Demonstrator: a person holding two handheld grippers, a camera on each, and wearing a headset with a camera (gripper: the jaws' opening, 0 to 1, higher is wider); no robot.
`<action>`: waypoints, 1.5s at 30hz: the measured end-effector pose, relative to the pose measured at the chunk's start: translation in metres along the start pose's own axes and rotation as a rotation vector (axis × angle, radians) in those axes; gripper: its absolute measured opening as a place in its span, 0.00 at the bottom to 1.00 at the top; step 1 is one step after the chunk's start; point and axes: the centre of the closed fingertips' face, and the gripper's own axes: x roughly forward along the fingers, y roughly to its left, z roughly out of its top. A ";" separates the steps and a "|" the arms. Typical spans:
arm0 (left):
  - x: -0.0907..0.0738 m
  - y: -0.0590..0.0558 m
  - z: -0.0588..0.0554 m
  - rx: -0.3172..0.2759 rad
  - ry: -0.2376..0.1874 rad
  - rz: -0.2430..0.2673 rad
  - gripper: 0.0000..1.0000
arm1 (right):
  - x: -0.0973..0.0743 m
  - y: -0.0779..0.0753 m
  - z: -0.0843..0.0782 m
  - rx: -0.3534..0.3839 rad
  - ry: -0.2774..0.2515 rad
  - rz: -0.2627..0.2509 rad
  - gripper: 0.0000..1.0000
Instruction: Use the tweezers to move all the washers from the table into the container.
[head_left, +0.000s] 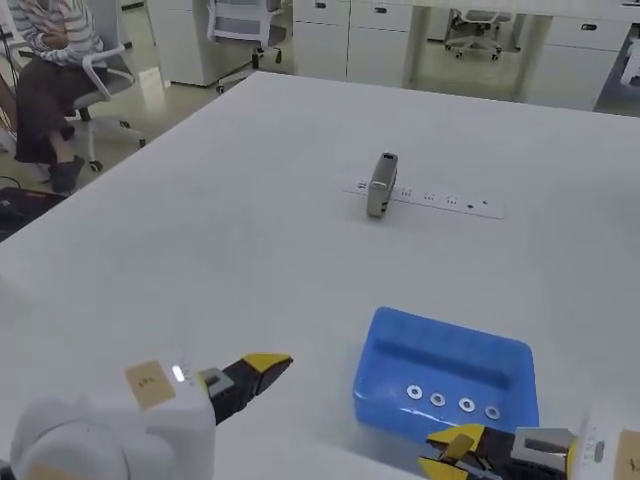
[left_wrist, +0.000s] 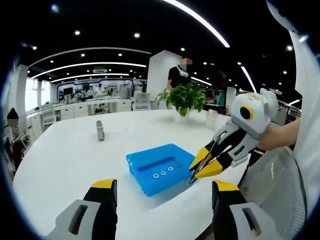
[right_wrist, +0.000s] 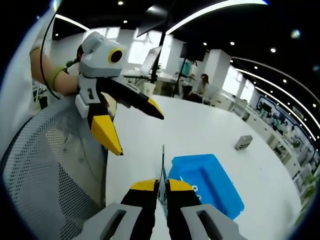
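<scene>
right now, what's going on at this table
A person is working at a white table with a handheld gripper in each hand. The right gripper is shut on a pair of thin tweezers and sits at the near edge of the blue container. Four washers lie in a row inside the container. The left gripper is open, holds nothing and hovers to the left of the container.

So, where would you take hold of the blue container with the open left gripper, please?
I'd pinch the left wall of the container, coming from above with the left gripper. The wall is a thin upright rim facing that gripper; the washers lie clear of it, and the right gripper with the tweezers crowds the near right corner.
</scene>
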 end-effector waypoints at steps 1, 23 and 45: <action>0.000 0.000 0.000 0.000 0.000 0.000 0.78 | 0.000 -0.002 0.004 -0.002 -0.010 -0.003 0.03; -0.001 0.004 0.000 -0.016 -0.004 0.015 0.78 | 0.023 -0.055 0.039 0.007 -0.106 -0.032 0.03; -0.002 0.008 0.000 -0.031 -0.012 0.029 0.77 | 0.075 -0.093 0.002 0.183 -0.047 0.024 0.03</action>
